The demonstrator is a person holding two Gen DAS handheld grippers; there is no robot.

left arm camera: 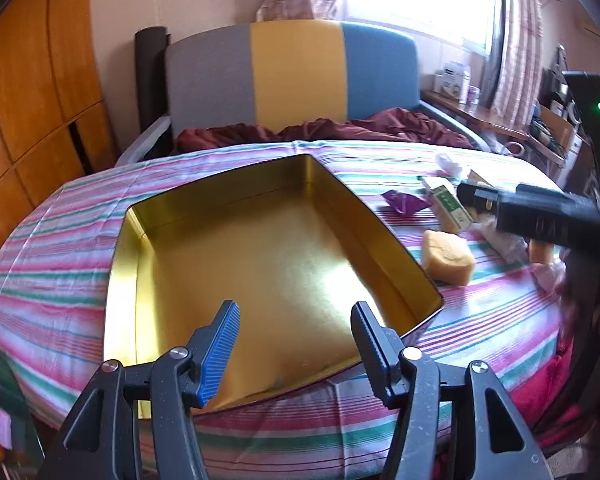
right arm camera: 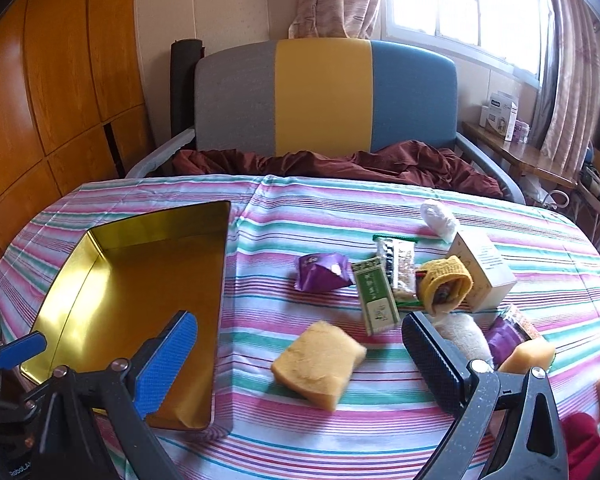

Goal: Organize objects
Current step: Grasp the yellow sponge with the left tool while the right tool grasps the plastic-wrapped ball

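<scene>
Two grippers, both empty. Left gripper (left arm camera: 296, 324): jaws partly apart above gold tin's (right arm camera: 80, 264) near edge, toward tabletop's (right arm camera: 300, 208) left edge. Right gripper (right arm camera: 300, 344): jaws spread wide, hovering over sponge (right arm camera: 320, 364), near edge, mid-tabletop.

Left gripper (left arm camera: 296, 322) jaws apart, right gripper (right arm camera: 300, 340) jaws wide

Gold tin (right arm camera: 100, 280), pink-green-white striped cloth (right arm camera: 380, 420), yellow sponge (right arm camera: 318, 364), purple packet (right arm camera: 320, 272), green-white box (right arm camera: 376, 298)
</scene>
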